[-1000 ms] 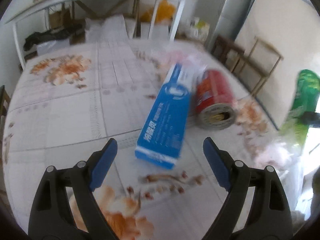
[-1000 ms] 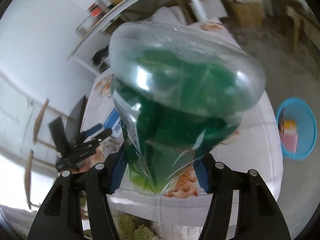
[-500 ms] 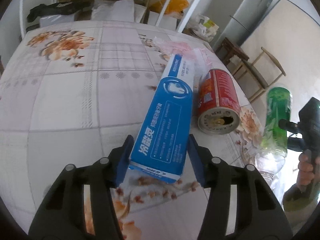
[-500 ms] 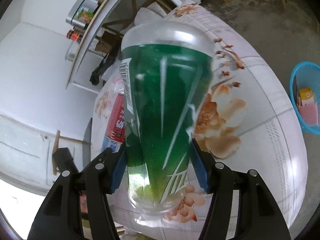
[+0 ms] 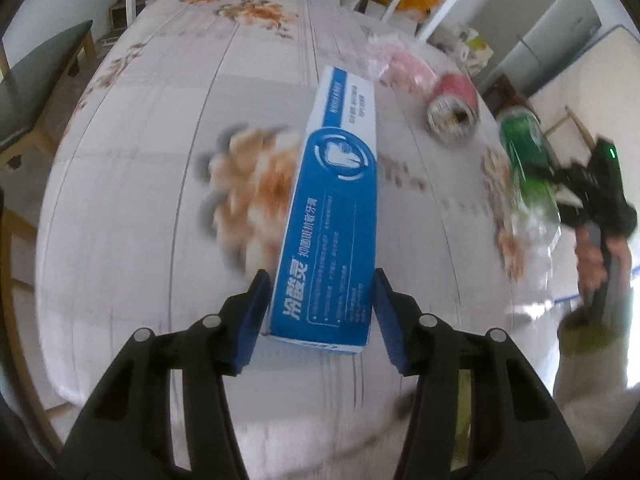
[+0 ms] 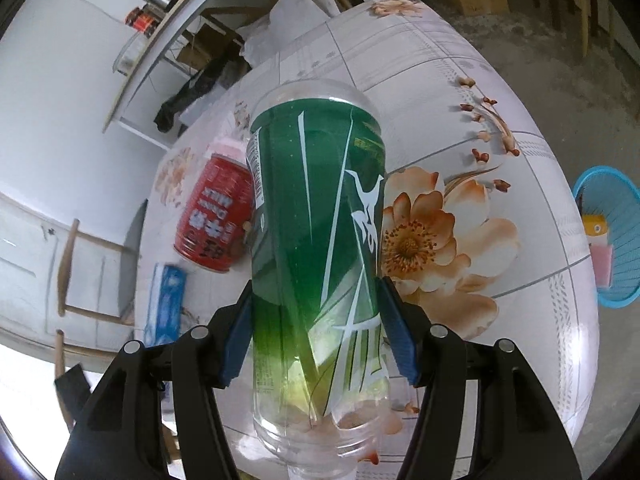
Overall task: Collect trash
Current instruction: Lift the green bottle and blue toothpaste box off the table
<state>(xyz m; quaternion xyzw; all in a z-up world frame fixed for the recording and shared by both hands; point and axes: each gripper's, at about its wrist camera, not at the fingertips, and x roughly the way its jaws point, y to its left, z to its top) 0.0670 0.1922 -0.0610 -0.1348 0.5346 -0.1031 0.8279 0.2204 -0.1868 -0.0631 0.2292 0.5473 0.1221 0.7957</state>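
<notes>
Floral table (image 6: 520,168) carries only the can (image 6: 216,216) now: left gripper (image 5: 318,316) clamps the box (image 5: 332,216), right gripper (image 6: 316,336) the bottle (image 6: 316,240), both lifted (carry phase, I judge), next to the basket (image 6: 616,240) past the table's edge.

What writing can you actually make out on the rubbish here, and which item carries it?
Blue and white toothpaste box in the left gripper: large characters "冷酸灵"; the smaller lines are too blurred.
Red tin can lying on the table: "MILK", seen upside down; other characters unclear.
Green-labelled clear plastic bottle in the right gripper: white stylised characters, unreadable; barcode digits too small.
</notes>
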